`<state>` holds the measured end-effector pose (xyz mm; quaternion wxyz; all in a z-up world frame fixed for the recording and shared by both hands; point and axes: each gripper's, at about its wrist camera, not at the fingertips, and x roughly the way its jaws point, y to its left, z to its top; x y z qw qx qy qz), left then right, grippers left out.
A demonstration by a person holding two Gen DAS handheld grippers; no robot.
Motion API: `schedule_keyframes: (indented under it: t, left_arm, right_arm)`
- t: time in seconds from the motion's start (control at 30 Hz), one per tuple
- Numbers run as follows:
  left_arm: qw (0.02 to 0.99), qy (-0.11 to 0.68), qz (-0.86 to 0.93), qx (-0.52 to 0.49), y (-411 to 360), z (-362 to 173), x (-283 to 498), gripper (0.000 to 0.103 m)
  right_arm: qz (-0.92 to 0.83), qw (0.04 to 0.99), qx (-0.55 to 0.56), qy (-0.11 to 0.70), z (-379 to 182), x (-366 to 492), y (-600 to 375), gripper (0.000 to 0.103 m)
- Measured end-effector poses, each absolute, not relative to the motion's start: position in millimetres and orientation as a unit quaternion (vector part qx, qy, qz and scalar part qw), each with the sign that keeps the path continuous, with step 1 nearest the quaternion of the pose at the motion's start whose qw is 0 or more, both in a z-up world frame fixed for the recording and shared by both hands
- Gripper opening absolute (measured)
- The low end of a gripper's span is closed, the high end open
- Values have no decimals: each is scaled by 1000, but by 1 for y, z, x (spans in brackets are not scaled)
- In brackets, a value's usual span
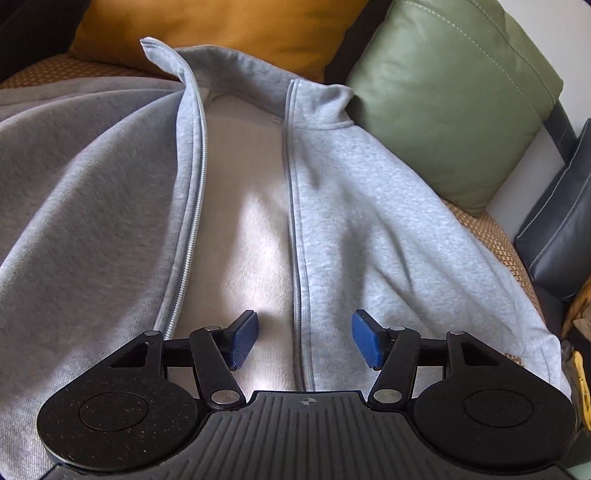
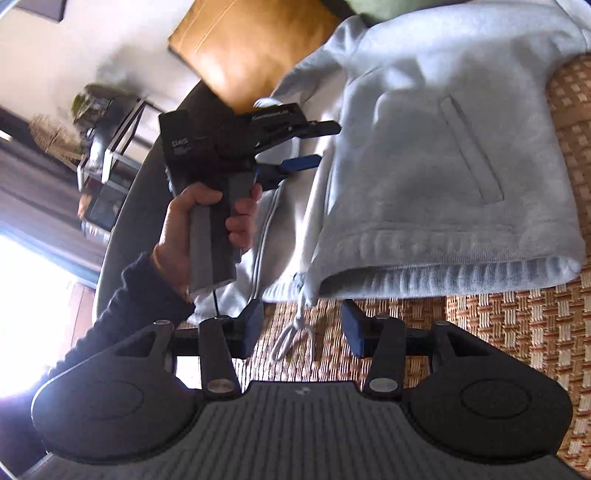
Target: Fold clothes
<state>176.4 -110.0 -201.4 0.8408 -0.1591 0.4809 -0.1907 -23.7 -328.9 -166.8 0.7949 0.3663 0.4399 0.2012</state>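
A light grey zip-up jacket lies spread on a sofa seat, unzipped, its pale fleece lining showing between the two zipper edges. My left gripper hovers open just above the lining and the right zipper edge, near the hem end. In the right wrist view the jacket shows its ribbed hem and a slanted pocket. The right gripper stands open over the woven seat below the hem, with a white drawstring lying between its fingers. The left gripper appears there too, held by a hand.
A mustard cushion and a green leather cushion stand behind the collar. A dark cushion sits at the right. The woven seat cover stretches out below the hem. A side table with glass items stands beyond the sofa.
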Motion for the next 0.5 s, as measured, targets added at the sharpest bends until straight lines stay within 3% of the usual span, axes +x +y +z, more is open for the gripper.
schedule_keyframes:
  t: [0.5]
  left_arm:
    - [835, 480, -214, -162, -125, -208, 189, 70]
  right_arm:
    - [150, 809, 387, 416, -192, -11, -319, 56]
